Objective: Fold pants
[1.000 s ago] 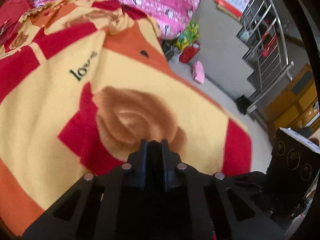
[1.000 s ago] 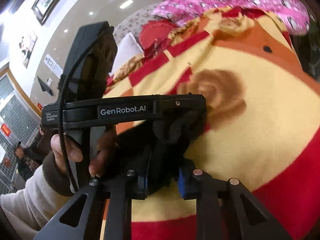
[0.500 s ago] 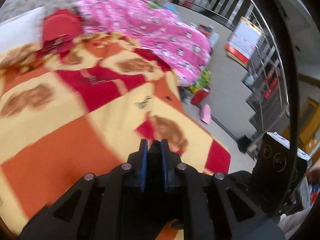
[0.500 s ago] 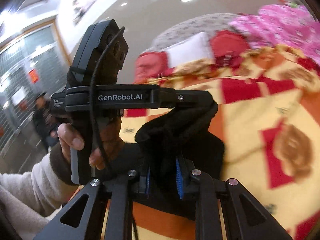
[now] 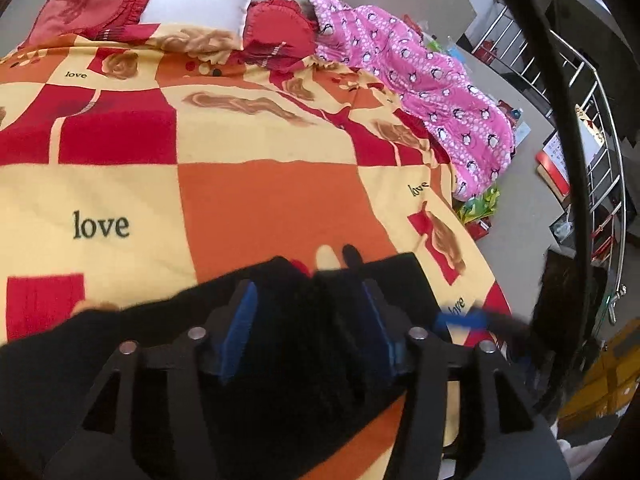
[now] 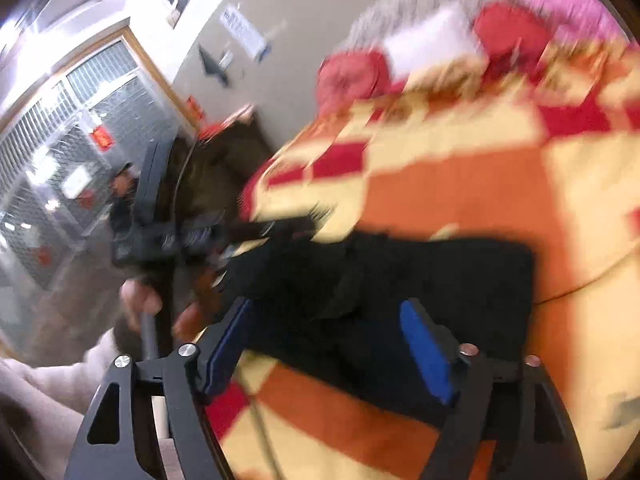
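Observation:
The black pants [image 5: 280,340] lie on the orange, red and yellow blanket [image 5: 260,184] at the near edge of the bed. My left gripper [image 5: 310,300] is open, its blue pads spread on either side of the black cloth below it. In the right wrist view the pants [image 6: 440,280] lie as a dark rectangle on the blanket [image 6: 460,192]. My right gripper [image 6: 332,320] is open above them. The left gripper's handle [image 6: 160,236] and the hand that holds it show at the left. This view is blurred.
Red cushions [image 5: 88,4] and a white pillow [image 5: 196,0] lie at the head of the bed. A pink penguin-print quilt [image 5: 432,72] hangs over the bed's right side. A metal stair rail [image 5: 600,160] and floor clutter stand to the right.
Both grippers were shut on the black pants and held them up. Both have opened, and the pants now lie on the blanket. Both cameras have swung to look across the bed.

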